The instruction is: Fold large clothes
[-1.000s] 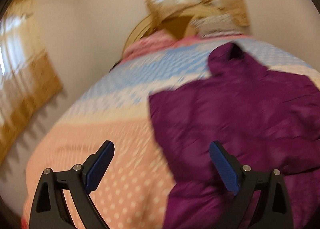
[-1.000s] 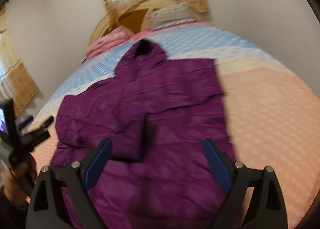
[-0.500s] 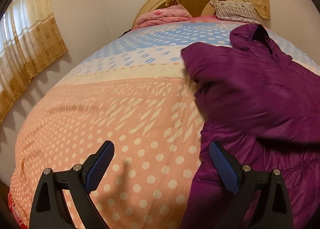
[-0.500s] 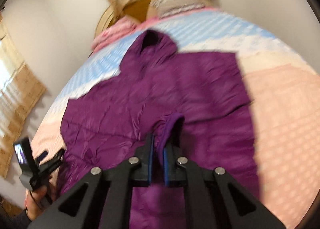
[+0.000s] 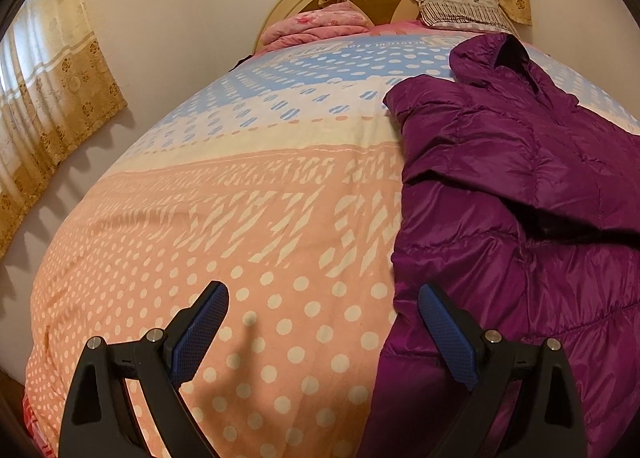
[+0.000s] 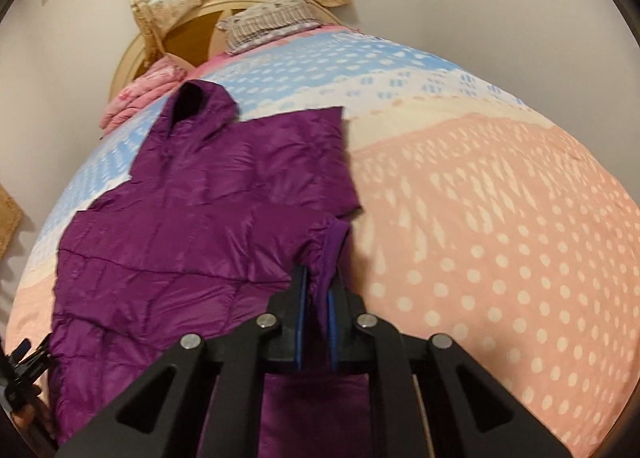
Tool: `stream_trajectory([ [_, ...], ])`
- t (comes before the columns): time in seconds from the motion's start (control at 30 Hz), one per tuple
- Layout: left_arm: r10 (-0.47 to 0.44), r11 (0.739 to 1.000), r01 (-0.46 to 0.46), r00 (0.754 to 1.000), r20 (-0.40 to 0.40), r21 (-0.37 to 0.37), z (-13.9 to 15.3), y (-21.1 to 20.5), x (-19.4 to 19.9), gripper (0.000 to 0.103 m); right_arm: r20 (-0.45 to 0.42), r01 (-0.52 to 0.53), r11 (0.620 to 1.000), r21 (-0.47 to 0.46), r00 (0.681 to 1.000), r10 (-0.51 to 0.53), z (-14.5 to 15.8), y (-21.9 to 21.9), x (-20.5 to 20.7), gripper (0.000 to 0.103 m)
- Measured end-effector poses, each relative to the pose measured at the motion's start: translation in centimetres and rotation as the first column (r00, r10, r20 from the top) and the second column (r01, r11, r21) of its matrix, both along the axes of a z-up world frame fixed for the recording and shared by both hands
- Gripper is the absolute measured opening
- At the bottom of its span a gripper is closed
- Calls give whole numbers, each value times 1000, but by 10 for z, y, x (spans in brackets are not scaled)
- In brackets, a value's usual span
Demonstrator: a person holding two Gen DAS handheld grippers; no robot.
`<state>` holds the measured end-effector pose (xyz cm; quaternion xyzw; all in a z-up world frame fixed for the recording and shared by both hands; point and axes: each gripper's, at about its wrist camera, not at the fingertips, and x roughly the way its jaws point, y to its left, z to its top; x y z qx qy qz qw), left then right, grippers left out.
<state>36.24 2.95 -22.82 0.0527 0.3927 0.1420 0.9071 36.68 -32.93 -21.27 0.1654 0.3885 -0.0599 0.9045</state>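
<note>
Black tongs (image 5: 323, 322) with blue textured pads (image 5: 448, 338), silver screws.

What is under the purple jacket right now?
The purple jacket lies on the dotted bedspread, visible all around it. Whatever is directly beneath the jacket is covered; the right gripper pinches its cuff.

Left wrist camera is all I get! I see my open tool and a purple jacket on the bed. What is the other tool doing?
Observer: The right tool is shut on a sleeve cuff of the jacket.
Operator: Is the cuff flat?
Observer: No, it is bunched up between the tool's two sides, near the jacket's right edge.
Operator: What's past that edge?
Observer: Peach bedspread with white dots.
</note>
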Motion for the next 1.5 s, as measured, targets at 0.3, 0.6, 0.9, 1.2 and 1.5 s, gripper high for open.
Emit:
stream_trajectory([
  [0.3,-34,998,40,990,140,-41,62,-13,33,96,144,86,994,-60,987,-77,62,8,-20,61],
  [0.6,-31,997,34,998,58,-63,21,-52,101,96,32,-59,996,-62,998,61,17,57,44,39],
  [0.9,-28,976,23,999,-19,-215,-9,-32,111,99,-7,-67,994,-84,998,67,-19,60,41,36],
  [1.2,-26,980,20,999,-30,-197,-10,-34,112,100,-37,-72,989,-126,997,68,-26,65,47,37],
  [1.5,-30,975,59,990,138,-212,70,-23,112,100,100,8,995,-95,995,1,44,52,41,42],
])
